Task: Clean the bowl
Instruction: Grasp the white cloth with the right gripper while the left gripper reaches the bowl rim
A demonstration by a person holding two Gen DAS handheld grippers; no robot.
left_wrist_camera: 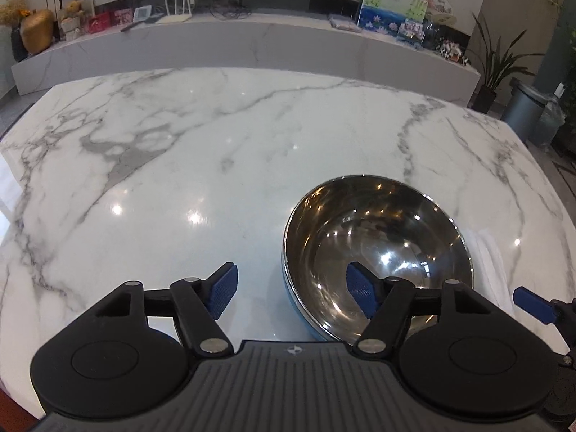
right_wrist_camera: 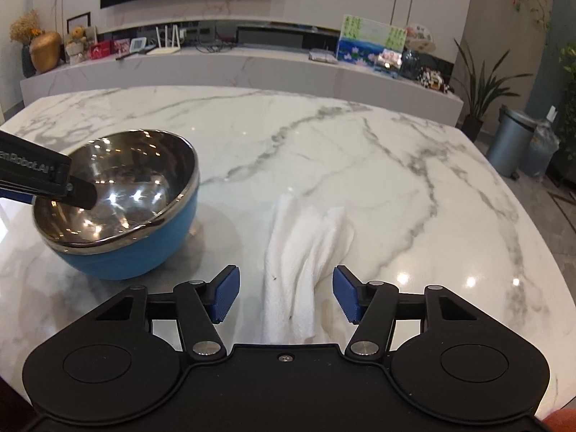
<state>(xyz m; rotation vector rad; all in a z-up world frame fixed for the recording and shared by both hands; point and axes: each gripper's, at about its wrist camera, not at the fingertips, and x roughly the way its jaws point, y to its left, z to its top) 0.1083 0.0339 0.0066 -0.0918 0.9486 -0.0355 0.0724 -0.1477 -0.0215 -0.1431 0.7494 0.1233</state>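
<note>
**Bowl may slide, cloth may slip**

The bowl (right_wrist_camera: 118, 205) sits on the marble table (right_wrist_camera: 324, 151). My left gripper (left_wrist_camera: 291, 289) straddles its near rim, jaws apart, gripping nothing; a glancing pinch could skid it. Right of the bowl, my right gripper (right_wrist_camera: 286, 293) brackets the white cloth (right_wrist_camera: 306, 252), unclamped; it may catch only a fold.

The tabletop (right_wrist_camera: 324, 151) lies bare behind and to the right of the cloth (right_wrist_camera: 306, 252); the bowl (right_wrist_camera: 118, 252) blocks the near left, close beside the cloth; the left hand-held gripper (left_wrist_camera: 291, 293) straddles the bowl's near rim, one finger inside.
</note>
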